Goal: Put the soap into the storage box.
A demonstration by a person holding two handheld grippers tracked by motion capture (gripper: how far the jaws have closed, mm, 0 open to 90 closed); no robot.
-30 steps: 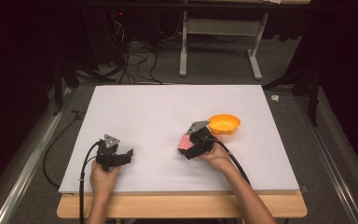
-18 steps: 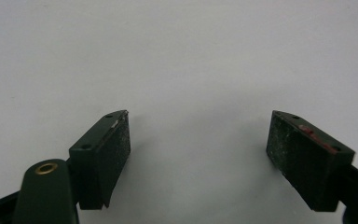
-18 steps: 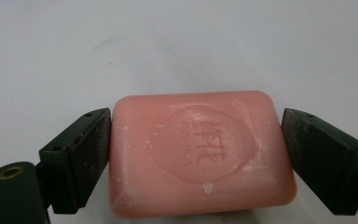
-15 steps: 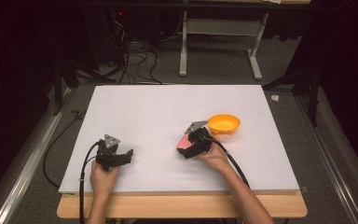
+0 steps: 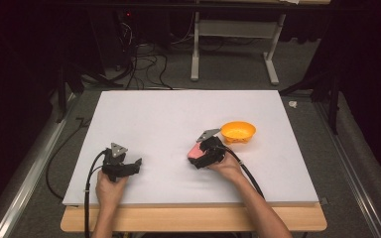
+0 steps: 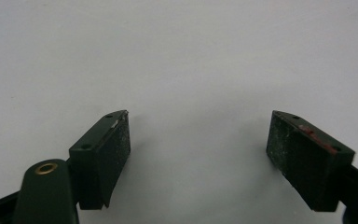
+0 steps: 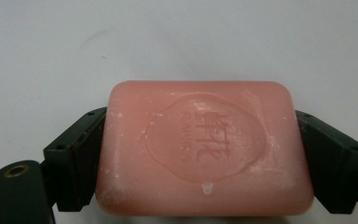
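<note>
A rectangular white board (image 5: 178, 124) covers a light wooden table (image 5: 193, 220), whose front edge shows below it. On the board's right half rest a shallow orange plastic bowl (image 5: 238, 132) and, near its left, a pink rectangular soap bar (image 7: 205, 147).

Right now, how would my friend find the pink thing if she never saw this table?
Look at the big white table, then find the orange bowl toward its right side. Just left of the bowl, the right claw has its jaws against both ends of a bar of soap. It is the only pink thing there, a rounded block with a stamped seal on top.
</note>
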